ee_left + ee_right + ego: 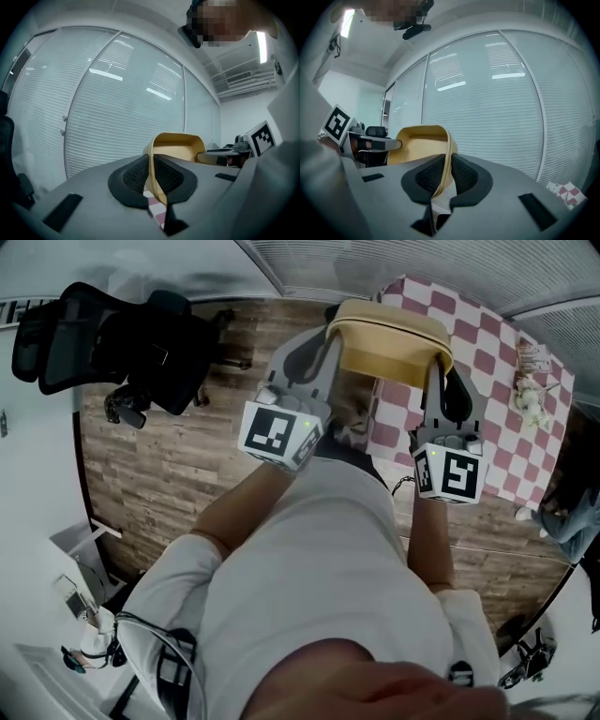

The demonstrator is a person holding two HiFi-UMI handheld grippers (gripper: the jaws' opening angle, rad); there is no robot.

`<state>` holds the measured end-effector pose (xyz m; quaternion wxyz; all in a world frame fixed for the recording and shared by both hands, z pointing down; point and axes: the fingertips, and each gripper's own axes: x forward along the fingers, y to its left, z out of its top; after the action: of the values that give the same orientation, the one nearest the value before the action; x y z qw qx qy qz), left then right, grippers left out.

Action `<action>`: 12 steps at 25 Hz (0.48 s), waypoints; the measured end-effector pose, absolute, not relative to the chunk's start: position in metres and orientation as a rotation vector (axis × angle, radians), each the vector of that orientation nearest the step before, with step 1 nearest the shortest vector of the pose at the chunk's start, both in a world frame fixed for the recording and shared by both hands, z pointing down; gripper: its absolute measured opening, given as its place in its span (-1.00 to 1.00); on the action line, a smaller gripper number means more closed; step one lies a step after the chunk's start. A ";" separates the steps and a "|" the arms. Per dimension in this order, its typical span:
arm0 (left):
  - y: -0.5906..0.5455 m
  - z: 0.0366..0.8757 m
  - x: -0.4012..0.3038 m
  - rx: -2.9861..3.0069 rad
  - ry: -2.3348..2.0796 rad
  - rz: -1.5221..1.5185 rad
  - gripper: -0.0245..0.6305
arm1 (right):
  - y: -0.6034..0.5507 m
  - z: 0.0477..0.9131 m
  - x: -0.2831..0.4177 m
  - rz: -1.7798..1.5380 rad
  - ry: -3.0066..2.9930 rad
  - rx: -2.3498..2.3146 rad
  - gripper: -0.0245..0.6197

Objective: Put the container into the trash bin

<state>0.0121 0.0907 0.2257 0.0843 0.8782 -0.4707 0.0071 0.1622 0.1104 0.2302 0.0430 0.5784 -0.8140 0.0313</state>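
Between both hands, raised in the air, the tan container (389,341) is hanging, and from the head view it is overlapping the edge of the checkered table (487,343) and the wooden floor (169,465). The left gripper (151,176) is clamping one thin side wall of it, pads pressing on both faces. The right gripper (446,176) is pinching the opposite wall likewise. A black office chair (103,343) is standing well apart.

Both bare forearms (239,498) reach up-frame from centre. Grey two-jaw left gripper (325,341), upper middle, has its jaws pinched on the tan plastic container (389,338) rim. Grey two-jaw right gripper (437,369), upper right, is pinched on the opposite rim.
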 end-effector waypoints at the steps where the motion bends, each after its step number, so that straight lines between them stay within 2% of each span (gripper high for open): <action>1: 0.091 0.225 0.000 2.605 -1.433 0.018 -0.77 | 0.107 0.230 0.150 0.093 -2.509 1.742 -0.75; 12: 0.087 0.228 -0.065 2.535 -1.511 -0.012 -0.76 | 0.092 0.228 0.087 0.086 -2.551 1.639 -0.75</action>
<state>-0.0646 0.0873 0.2277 0.0951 0.8550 -0.5098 -0.0041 0.0866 0.0922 0.2278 0.0540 0.5396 -0.8397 0.0284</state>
